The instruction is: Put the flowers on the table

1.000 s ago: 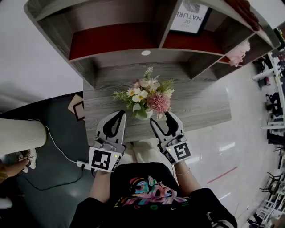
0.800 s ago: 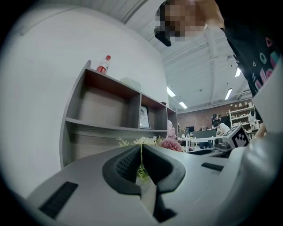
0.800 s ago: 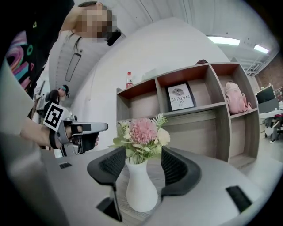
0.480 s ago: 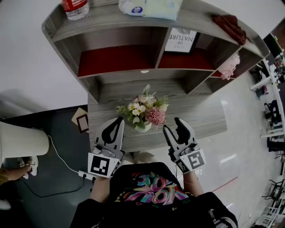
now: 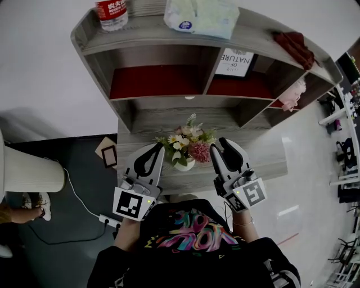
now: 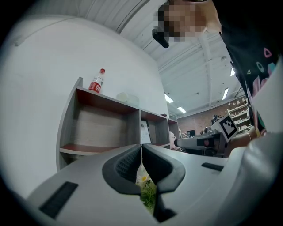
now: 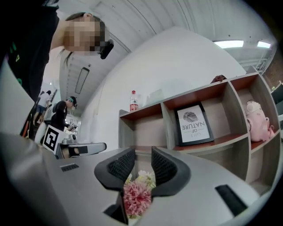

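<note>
Two grippers sit nearest the person, level with each other. The left gripper (image 5: 156,151) is clenched, jaw tips together, with nothing between them. The right gripper (image 5: 220,145) is released: its jaws have just been closing, a gap remains, and they hold nothing. The flowers (image 5: 185,147) stand upright in a white vase (image 5: 184,165) between the two grippers, close beside each but touched by neither. The vase rests on the tabletop (image 5: 253,152), just ahead of the grippers. Beyond the grippers, a shelf unit (image 5: 208,67) carries a bottle (image 5: 111,11) and a framed print (image 5: 234,61). Judgement: placement appears complete, and only clearing the grippers away remains.
</note>
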